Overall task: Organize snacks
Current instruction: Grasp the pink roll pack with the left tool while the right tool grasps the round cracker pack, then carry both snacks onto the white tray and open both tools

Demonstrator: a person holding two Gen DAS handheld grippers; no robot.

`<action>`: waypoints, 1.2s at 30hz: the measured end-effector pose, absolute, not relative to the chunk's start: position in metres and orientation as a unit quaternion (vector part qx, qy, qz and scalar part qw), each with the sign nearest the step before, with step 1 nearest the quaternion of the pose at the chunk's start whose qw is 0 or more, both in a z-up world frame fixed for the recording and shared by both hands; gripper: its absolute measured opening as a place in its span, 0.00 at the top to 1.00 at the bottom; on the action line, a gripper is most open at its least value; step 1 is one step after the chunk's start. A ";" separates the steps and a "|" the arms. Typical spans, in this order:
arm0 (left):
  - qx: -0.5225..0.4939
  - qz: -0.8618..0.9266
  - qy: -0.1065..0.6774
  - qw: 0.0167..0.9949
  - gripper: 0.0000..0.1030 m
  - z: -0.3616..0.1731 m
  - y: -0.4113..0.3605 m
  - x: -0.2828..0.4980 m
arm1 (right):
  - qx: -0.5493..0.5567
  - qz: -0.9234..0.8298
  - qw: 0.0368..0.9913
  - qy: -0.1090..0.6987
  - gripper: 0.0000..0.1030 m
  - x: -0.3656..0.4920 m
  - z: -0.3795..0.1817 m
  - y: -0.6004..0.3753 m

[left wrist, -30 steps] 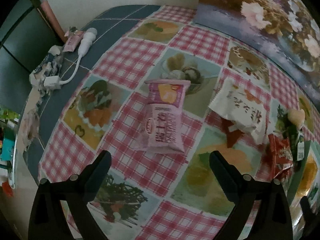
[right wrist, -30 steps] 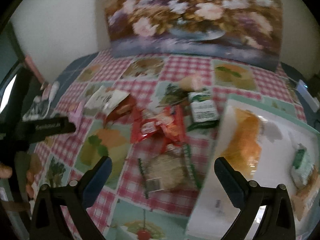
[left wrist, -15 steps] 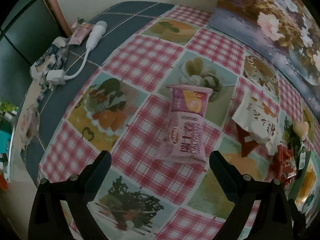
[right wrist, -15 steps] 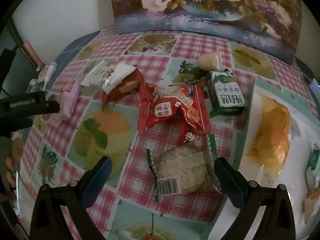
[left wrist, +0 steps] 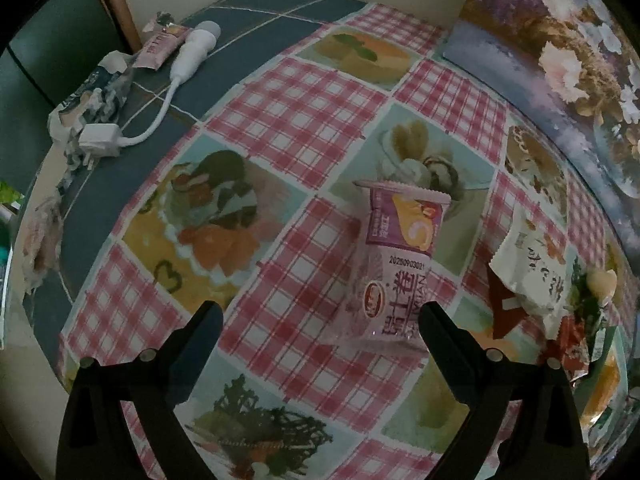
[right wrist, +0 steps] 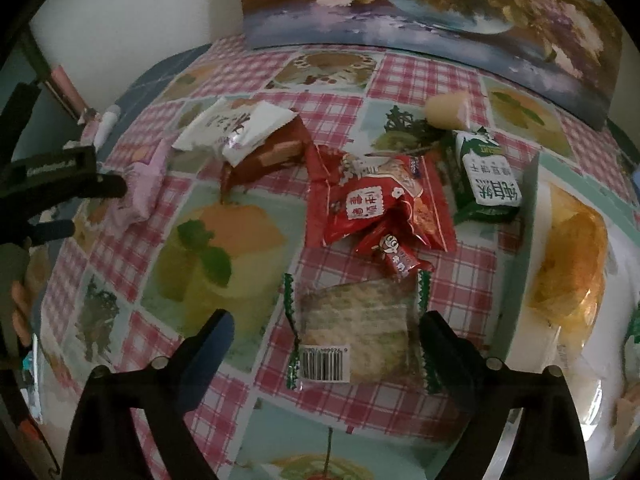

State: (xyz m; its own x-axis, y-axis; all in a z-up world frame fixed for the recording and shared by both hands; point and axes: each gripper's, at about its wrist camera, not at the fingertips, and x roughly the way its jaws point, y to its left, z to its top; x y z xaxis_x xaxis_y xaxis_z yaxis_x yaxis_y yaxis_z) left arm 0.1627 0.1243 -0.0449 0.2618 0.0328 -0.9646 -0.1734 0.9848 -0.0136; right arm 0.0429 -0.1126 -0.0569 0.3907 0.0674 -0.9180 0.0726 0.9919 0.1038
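Note:
A pink snack packet (left wrist: 396, 264) lies on the checked tablecloth (left wrist: 288, 120), its near end just inside the right finger of my left gripper (left wrist: 320, 320), which is open and holds nothing. My right gripper (right wrist: 328, 324) hangs over a clear cracker packet (right wrist: 356, 332) with green ends; its jaws are closing with the packet between them, and the left pad is still apart from it. Beyond lie red packets (right wrist: 372, 204), a green packet (right wrist: 486, 184), a white packet (right wrist: 236, 128) and a small yellow sweet (right wrist: 444, 106). At the far left appear my left gripper (right wrist: 98, 208) and the pink packet (right wrist: 144, 188).
A white tray (right wrist: 524, 240) at the right holds an orange snack (right wrist: 572, 264). A flower painting (right wrist: 420, 8) leans against the wall behind. A white charger with cable (left wrist: 100, 140), a pink tube (left wrist: 160, 46) and crumpled wrappers (left wrist: 92, 88) lie at the table's left edge.
The left gripper has shifted sideways and slightly down, so the pink packet now sits toward its right finger. The right gripper has come down over the cracker packet and its fingers stand a little narrower.

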 end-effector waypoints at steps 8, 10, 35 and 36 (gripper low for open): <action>-0.049 0.051 0.602 0.795 0.05 -0.055 0.113 0.175 | 0.043 -0.024 0.829 0.557 0.19 0.047 -0.061 -0.112; -0.045 0.048 0.600 0.797 0.05 -0.056 0.109 0.179 | 0.032 -0.030 0.829 0.558 0.23 0.048 -0.062 -0.110; 0.000 0.041 0.592 0.805 0.56 -0.060 0.064 0.180 | 0.053 -0.044 0.835 0.546 0.49 0.044 -0.049 -0.118; -0.001 0.042 0.589 0.807 0.56 -0.056 0.062 0.178 | 0.053 -0.044 0.836 0.544 0.49 0.044 -0.048 -0.118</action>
